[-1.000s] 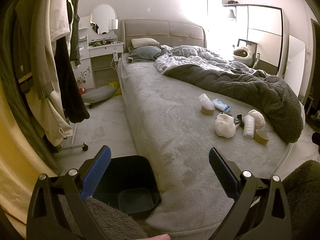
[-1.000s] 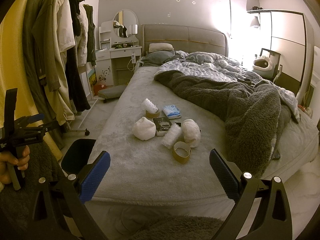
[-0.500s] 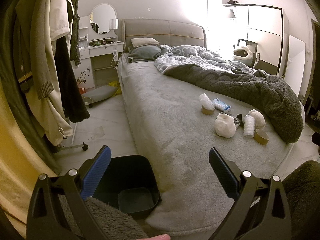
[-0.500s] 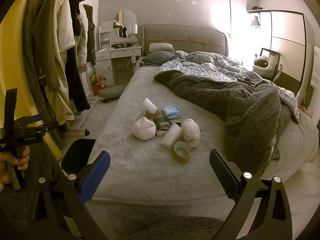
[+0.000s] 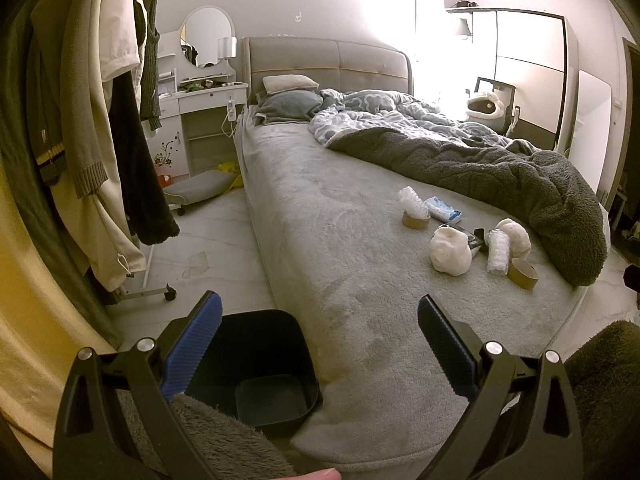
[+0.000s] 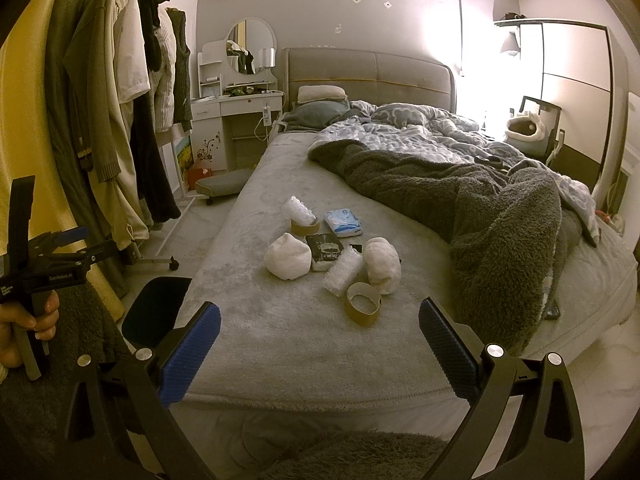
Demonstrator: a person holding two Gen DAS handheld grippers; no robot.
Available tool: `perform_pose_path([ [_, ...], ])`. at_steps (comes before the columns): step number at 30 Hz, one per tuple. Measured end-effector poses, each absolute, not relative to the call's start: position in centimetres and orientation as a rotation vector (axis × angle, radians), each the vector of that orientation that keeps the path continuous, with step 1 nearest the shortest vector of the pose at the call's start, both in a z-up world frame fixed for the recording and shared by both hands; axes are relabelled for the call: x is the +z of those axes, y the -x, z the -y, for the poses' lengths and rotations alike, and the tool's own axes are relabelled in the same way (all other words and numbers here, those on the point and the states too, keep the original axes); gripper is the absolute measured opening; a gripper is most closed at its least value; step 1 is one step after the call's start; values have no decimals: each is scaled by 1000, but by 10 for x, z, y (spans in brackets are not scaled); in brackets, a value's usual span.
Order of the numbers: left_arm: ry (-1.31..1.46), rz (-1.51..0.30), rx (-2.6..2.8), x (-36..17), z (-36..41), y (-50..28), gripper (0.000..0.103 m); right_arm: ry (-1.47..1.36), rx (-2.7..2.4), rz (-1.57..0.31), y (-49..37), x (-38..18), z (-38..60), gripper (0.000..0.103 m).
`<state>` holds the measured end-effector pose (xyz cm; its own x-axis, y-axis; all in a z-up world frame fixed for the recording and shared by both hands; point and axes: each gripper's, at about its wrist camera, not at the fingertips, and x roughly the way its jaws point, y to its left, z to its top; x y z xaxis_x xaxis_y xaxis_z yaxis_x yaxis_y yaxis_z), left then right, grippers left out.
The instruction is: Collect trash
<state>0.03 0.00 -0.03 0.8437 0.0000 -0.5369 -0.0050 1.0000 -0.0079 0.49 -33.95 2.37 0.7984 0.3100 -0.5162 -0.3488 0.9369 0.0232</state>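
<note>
Both the left gripper and the right gripper hang spread wide and empty. The trash lies clustered mid-bed; nearest the foot is a cardboard tape ring. The black bin stands on the floor beside the bed's corner. Best to reach the right gripper for that ring first, pinching its wall.

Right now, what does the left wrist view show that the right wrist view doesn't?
Only the left wrist view looks down into the black bin, and it appears empty inside. Only the right wrist view shows the hand holding the left gripper, and the dark packet's top. Both show the bed with two white wads, two bubble-wrap pieces, two tape rolls and a tissue pack, plus open blue fingers.
</note>
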Motion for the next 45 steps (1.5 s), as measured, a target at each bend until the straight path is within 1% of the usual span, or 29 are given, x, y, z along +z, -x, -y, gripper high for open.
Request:
perform_pose_path([
  [12,5,-567,2,0,0,0,100,83,348,-544,-5,26,338,100],
  [19,-18,-555,-31,-2,0,-5,100,176,312,-555,-5,20,329,100],
  [22,3,-559,-76,2,-2,-5,100,133,327,-556,-16,21,333,100],
  [24,1,-541,-80,4,-2,-7,100,98,317,-546,-22,20,336,96],
  [26,-2,-539,-92,4,-2,-11,100,86,322,-556,-30,20,334,88],
  [31,-46,-555,-139,-1,7,-24,99,41,328,-578,-60,17,338,84],
  [33,-42,-564,-159,-2,7,-31,99,43,325,-590,-72,15,337,80],
  [35,-41,-573,-199,-4,9,-40,99,53,312,-611,-86,11,337,74],
  [37,-54,-578,-233,-8,14,-50,98,60,305,-628,-99,5,338,71],
  [42,-67,-581,-310,-20,24,-71,98,40,294,-662,-127,-10,351,70],
  [45,-122,-584,-356,-27,36,-83,95,50,290,-701,-146,-23,358,64],
])
